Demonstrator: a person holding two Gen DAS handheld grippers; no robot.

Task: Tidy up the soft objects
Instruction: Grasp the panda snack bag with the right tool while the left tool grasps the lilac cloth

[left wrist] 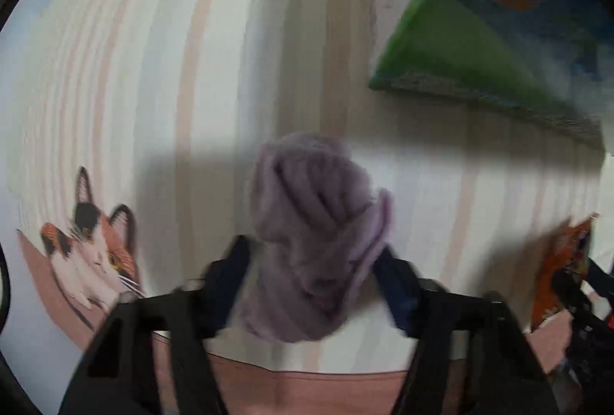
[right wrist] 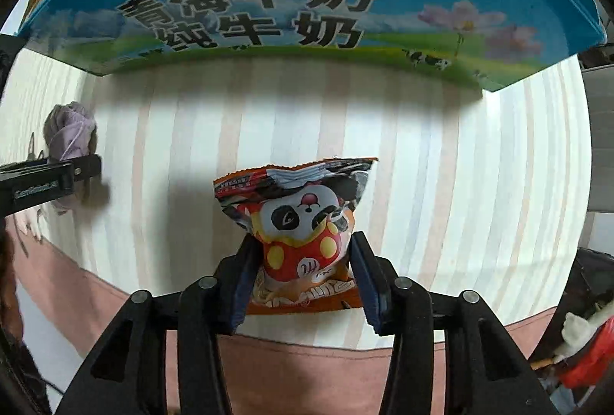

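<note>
- The striped tablecloth (right wrist: 479,165) spread beneath both grippers, its pink border nearest the person and a printed cat (left wrist: 96,254) off to the left gripper's left.
- The milk carton box (right wrist: 307,0) stood ahead of both grippers, filling the far side of the right wrist view and sitting ahead and to the right in the left wrist view (left wrist: 499,31). I judged it the likely container, though its opening was not visible.
- The left gripper (left wrist: 314,261) had its 2 fingers closed partway onto the bunched purple cloth (left wrist: 314,234), which bulged forward past the fingertips. The view was blurred, so how firm the hold was could not be told. From the right wrist the same cloth (right wrist: 69,135) showed at the far left.
- The right gripper (right wrist: 303,261) pinched the lower half of the panda snack packet (right wrist: 299,219) between its 2 fingers, the packet upright with its crimped top edge pointing away toward the box. It appeared to hang clear of the cloth below, though I could not be sure.
- To do the step well, I judged each soft item should be carried high enough to clear the box wall, 1 at a time, with the squeeze kept light so the puffed packet did not burst or slide out.
</note>
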